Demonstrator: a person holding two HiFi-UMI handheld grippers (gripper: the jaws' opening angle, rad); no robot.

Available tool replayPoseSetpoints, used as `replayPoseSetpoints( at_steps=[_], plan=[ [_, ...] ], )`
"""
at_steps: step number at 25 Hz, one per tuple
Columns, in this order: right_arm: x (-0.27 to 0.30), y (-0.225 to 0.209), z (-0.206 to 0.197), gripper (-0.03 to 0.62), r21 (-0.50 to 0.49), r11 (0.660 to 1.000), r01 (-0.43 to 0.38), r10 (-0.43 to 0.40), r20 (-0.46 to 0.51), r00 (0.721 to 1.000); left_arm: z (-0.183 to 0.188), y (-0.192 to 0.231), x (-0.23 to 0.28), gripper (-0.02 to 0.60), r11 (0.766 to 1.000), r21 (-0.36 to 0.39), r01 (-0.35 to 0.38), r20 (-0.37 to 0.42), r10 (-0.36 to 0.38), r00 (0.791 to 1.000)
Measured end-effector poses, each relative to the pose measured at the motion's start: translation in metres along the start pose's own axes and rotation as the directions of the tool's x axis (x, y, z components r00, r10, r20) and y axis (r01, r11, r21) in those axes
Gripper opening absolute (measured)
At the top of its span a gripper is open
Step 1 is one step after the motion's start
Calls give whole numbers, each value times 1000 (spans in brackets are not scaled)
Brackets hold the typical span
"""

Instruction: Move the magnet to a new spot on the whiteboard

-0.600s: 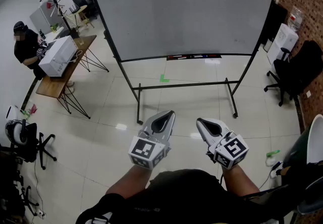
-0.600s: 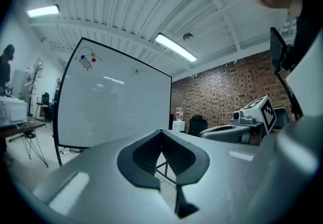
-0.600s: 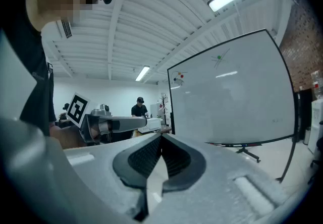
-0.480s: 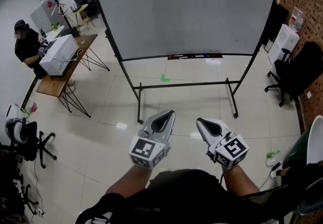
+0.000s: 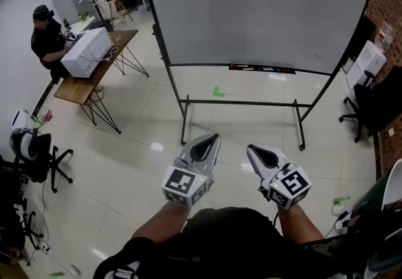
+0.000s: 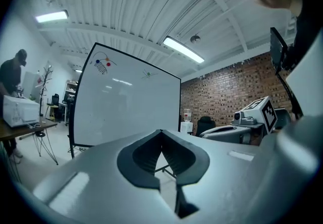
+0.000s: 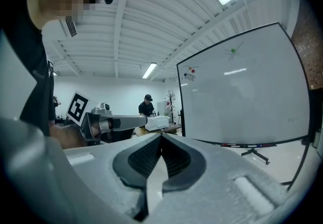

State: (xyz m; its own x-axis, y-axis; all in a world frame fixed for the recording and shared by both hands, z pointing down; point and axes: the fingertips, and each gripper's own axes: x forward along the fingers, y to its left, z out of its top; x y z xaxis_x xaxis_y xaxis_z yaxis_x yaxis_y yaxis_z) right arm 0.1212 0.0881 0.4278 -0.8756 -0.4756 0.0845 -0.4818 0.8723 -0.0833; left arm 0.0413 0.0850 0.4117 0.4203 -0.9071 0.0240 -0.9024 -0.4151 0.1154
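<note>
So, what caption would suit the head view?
Left gripper and right gripper, both shut and empty, face the whiteboard.

No legible text or labels

**Mostly hard, smooth surfaces around you**

Your left gripper (image 5: 207,142) and right gripper (image 5: 254,152) have matt, pale grey shells that look like moulded plastic. Their dark pads (image 6: 146,156) are finely ribbed. Ahead of you, the whiteboard (image 5: 264,7) is a smooth white sheet with a faint sheen, set in a dark frame on thin tubing that looks like metal. The floor (image 5: 138,164) is pale polished tile, glossy enough to reflect the lamps. The bench (image 5: 94,80) on your left has a brown, wood-look top. The wall (image 6: 222,99) is rough red brick.
</note>
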Motion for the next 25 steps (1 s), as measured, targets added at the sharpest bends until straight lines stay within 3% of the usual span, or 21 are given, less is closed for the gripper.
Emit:
replayPoseSetpoints(
  at_steps=[13, 18, 25],
  plan=[
    [106, 80, 2, 2, -68, 984, -166, 163, -46, 986, 1, 109, -74, 15, 988, -31, -153, 6, 153, 988],
    [143, 106, -7, 2, -63, 967, -247, 242, -85, 967, -5, 146, -94, 15, 977, -57, -207, 5, 208, 978],
    [182, 112, -3, 2, -54, 954, -296, 291, -83, 953, -6, 182, -106, 15, 962, -69, -263, 12, 264, 964]
  ],
)
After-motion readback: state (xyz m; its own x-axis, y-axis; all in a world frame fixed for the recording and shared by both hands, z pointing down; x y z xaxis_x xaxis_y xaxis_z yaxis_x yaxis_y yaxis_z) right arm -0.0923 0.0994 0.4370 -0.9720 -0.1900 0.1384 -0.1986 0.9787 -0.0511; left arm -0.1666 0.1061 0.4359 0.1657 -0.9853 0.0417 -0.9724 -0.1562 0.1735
